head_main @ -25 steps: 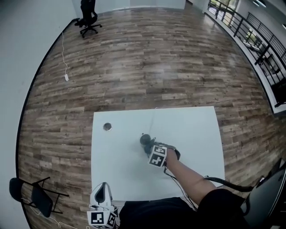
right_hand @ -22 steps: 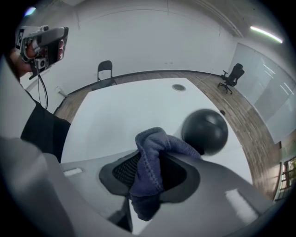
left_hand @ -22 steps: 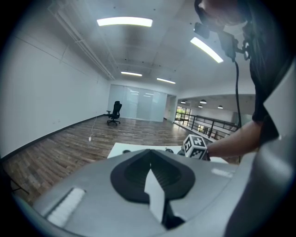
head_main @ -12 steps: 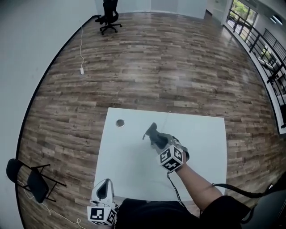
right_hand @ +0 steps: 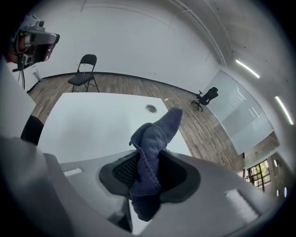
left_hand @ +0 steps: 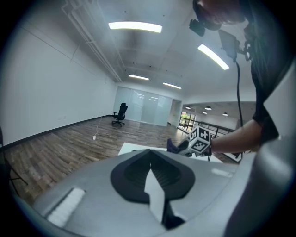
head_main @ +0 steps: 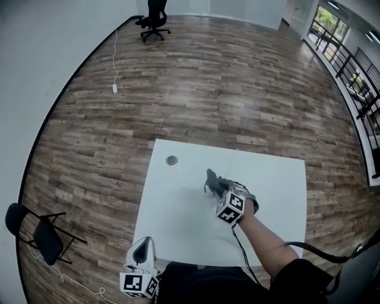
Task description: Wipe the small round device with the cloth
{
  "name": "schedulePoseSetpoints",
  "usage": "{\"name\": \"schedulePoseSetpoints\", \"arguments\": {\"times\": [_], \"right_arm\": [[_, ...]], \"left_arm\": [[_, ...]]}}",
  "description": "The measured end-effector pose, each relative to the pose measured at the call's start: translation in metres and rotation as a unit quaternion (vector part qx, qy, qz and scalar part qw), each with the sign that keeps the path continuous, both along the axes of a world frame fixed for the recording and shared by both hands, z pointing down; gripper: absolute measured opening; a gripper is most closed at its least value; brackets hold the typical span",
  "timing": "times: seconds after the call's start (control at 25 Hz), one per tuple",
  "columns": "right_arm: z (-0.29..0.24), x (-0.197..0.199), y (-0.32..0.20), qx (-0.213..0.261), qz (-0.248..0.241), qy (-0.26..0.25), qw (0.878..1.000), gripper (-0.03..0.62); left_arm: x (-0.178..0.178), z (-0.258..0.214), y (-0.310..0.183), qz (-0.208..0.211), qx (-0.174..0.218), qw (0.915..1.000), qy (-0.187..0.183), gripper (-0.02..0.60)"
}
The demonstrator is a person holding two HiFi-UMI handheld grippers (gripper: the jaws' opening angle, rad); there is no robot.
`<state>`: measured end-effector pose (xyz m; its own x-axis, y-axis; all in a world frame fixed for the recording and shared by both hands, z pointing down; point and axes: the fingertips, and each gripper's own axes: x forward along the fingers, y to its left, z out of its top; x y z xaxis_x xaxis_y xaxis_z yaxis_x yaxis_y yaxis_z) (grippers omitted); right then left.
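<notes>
- Currently right gripper (head_main: 217, 187) is clamped on cloth (head_main: 211, 177); jaws partly closed with the fabric pinched between the pads
- Right gripper view: cloth (right_hand: 149, 155) is a dark blue bunched wad, one end poking out past the jaw tips, the other hanging back behind the pads
- Device (head_main: 172, 161) sits on the white surface (head_main: 178, 217) near its far-left corner, flat and untouched
- Cloth and device are apart, no contact; device lies up and left of the cloth in head view
- Right gripper view puts the device (right_hand: 151, 108) just beyond the cloth's free end
- Right gripper is over the middle of the surface, pointing down and away from the person, forearm reaching in from the near edge
- Left gripper (head_main: 141, 250) sits at the near-left corner of the surface, close to the person's body, well clear of cloth and device
- Left gripper view: jaws (left_hand: 150, 166) meet at the tips, nothing between them
- Around the room: wood floor, office chair (head_main: 155, 16) far back, folding chair (head_main: 43, 236) left of the surface, cable with plug (head_main: 114, 88) along the wall
</notes>
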<state>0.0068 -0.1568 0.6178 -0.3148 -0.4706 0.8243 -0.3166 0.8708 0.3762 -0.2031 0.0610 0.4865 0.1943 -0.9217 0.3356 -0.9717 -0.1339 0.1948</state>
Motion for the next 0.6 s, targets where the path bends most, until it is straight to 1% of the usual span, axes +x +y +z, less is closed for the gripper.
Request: {"name": "schedulePoseSetpoints", "arguments": {"times": [0.08,0.2,0.28,0.44,0.52,0.6], "right_arm": [[0.004,-0.007,0.004,-0.01,0.001,0.002,1.0,0.121],[0.022,-0.018,0.017,-0.044,-0.002,0.016,0.999,0.121],[0.036,-0.02,0.028,-0.068,0.009,0.019,0.997,0.121],[0.055,-0.021,0.042,-0.099,0.042,-0.001,0.994,0.121],[0.064,-0.033,0.047,-0.115,0.046,-0.013,0.992,0.121],[0.057,-0.043,0.062,-0.134,0.062,-0.034,0.989,0.123]], "left_arm": [[-0.009,0.001,-0.002,0.001,0.001,1.0,0.004,0.006],[-0.023,0.005,-0.007,0.008,-0.001,0.9999,0.01,0.006],[-0.028,0.008,-0.012,0.018,-0.003,0.9997,0.015,0.006],[-0.028,0.023,-0.035,0.051,-0.007,0.9983,0.027,0.006],[-0.033,0.036,-0.051,0.067,-0.016,0.997,0.034,0.006],[-0.034,0.044,-0.06,0.097,-0.03,0.9939,0.044,0.006]]}}
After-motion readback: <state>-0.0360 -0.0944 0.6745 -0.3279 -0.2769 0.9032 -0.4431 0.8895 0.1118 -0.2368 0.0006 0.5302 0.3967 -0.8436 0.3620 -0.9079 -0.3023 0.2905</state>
